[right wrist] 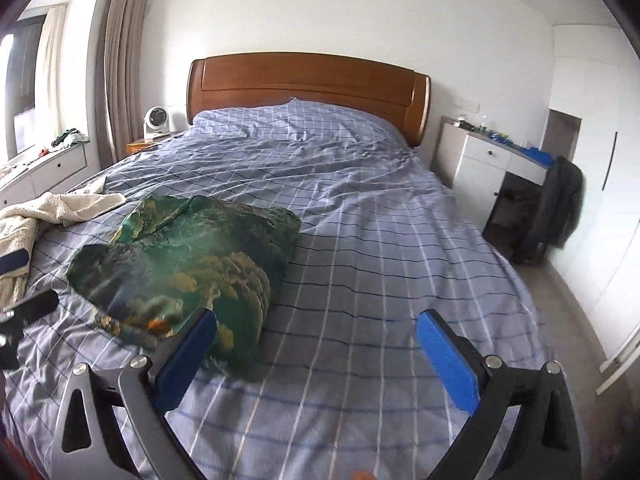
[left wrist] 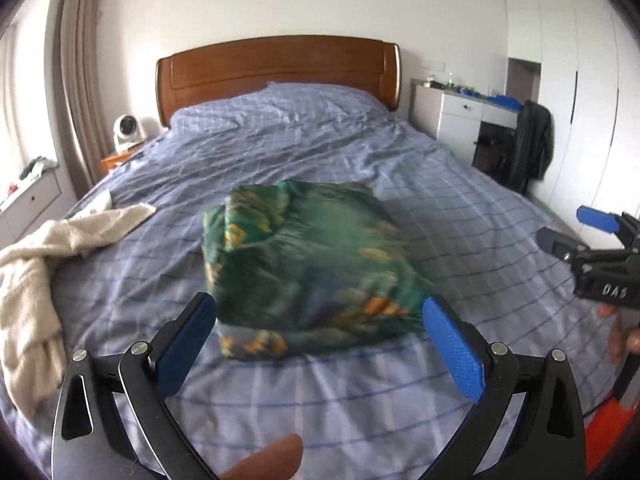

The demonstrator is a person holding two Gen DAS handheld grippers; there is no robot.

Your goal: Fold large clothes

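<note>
A green patterned garment (left wrist: 308,268) lies folded into a thick bundle on the blue checked bed (left wrist: 320,148). My left gripper (left wrist: 320,340) hovers above the bundle's near edge, open wide, with nothing between its blue pads. In the right wrist view the same bundle (right wrist: 184,268) lies to the left. My right gripper (right wrist: 316,352) stands open over bare sheet beside the bundle's right end, holding nothing. The right gripper (left wrist: 600,256) also shows at the right edge of the left wrist view, and the left gripper's fingers (right wrist: 16,264) show at the left edge of the right wrist view.
A cream garment (left wrist: 44,264) lies crumpled at the bed's left side. The wooden headboard (left wrist: 280,68) stands at the far end. A white desk (left wrist: 464,120) with a dark jacket (left wrist: 532,140) on a chair is on the right. A nightstand with a small fan (left wrist: 126,130) is on the left.
</note>
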